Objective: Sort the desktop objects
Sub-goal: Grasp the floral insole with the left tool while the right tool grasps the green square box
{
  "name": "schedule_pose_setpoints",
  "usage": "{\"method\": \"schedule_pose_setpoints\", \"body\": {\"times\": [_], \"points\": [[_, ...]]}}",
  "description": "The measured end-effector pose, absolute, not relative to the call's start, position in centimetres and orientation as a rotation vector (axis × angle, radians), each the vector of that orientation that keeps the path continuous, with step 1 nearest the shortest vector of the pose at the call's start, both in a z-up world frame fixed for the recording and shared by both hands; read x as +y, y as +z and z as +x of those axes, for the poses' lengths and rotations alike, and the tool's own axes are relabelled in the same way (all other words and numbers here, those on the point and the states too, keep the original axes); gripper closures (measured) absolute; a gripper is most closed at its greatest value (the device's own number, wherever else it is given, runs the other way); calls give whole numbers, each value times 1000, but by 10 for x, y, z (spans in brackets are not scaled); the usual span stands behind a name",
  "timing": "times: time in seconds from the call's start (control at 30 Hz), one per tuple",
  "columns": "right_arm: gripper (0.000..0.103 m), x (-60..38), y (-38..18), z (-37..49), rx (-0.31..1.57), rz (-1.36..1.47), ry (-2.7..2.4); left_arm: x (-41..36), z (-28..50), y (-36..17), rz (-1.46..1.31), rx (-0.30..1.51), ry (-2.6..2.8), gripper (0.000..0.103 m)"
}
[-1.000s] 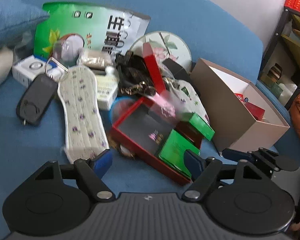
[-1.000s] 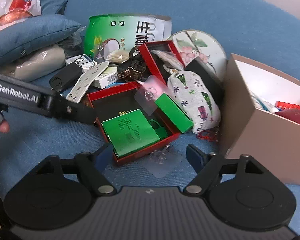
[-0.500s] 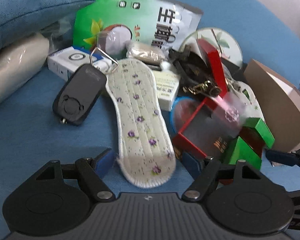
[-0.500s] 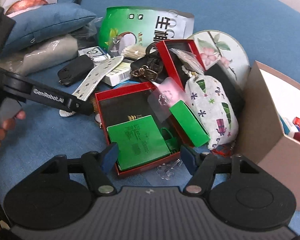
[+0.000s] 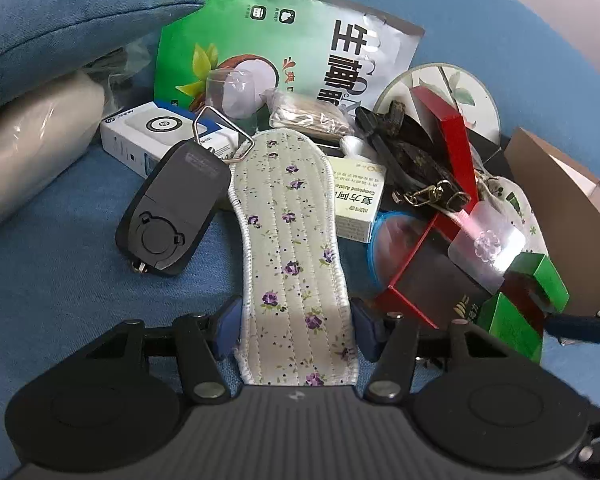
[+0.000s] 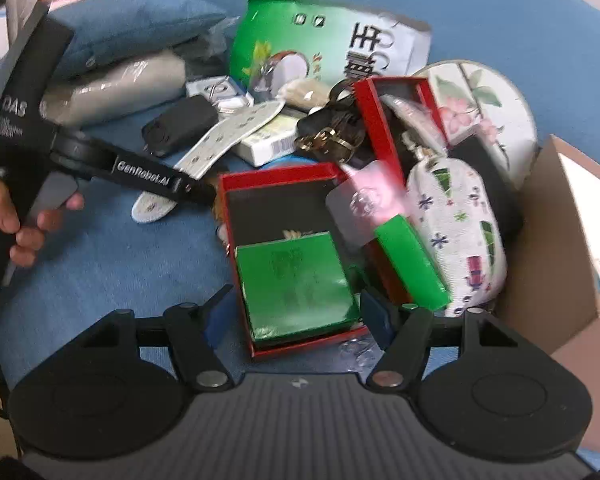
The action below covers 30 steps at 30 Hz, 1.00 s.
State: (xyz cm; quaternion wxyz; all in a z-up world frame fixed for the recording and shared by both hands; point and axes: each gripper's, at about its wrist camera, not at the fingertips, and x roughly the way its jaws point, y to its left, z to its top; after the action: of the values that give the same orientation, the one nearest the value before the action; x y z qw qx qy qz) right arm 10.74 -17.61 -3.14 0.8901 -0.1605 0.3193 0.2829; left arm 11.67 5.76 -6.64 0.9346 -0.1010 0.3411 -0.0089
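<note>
A white floral insole (image 5: 290, 240) lies on the blue cushion, its heel end between the fingers of my left gripper (image 5: 296, 330), which is open around it. It also shows in the right wrist view (image 6: 224, 136). My right gripper (image 6: 298, 316) is open, its fingers either side of a red box (image 6: 284, 248) that holds a green packet (image 6: 296, 284). A black key fob (image 5: 176, 208) lies left of the insole. A cardboard box (image 6: 552, 248) stands at the right.
A green snack bag (image 5: 284, 52), a white device box (image 5: 156, 140), a medicine box (image 5: 356, 204), a black strap with clasps (image 5: 416, 164), a patterned pouch (image 6: 456, 232), a round floral tin (image 6: 484, 100) and a blue pillow (image 5: 60, 20) crowd the cushion.
My left gripper has moved left and forward until its open fingers straddle the insole's heel. My right gripper has moved closer over the red box.
</note>
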Motion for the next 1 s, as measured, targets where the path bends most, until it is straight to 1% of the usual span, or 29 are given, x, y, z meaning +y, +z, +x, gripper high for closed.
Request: {"method": "schedule_pose_setpoints", "body": {"times": [0.17,0.33,0.47,0.57,0.63,0.7,0.77,0.83,0.9,1.0], "points": [[37,-183,-30,112,676,-293,562,55,109,-61,-194,718,-24,44],[41,-182,-34,112,688,-313,567,61,80,-55,-220,767,-111,44],[41,-180,-36,117,688,-316,568,61,52,-56,-188,779,-135,44],[40,-175,-38,122,687,-322,563,59,53,-58,-192,767,-112,43],[39,-170,-41,127,709,-333,564,57,59,-58,-190,762,-93,40],[39,-167,-45,129,702,-355,557,55,65,-58,-191,759,-83,32],[41,-167,-45,129,697,-351,550,55,70,-59,-189,756,-70,30],[42,-168,-42,128,697,-336,533,55,74,-61,-183,747,-61,32],[42,-170,-36,123,678,-327,523,55,77,-62,-164,743,-40,44],[42,-177,-20,110,634,-287,528,58,75,-61,-165,747,-43,45]]}}
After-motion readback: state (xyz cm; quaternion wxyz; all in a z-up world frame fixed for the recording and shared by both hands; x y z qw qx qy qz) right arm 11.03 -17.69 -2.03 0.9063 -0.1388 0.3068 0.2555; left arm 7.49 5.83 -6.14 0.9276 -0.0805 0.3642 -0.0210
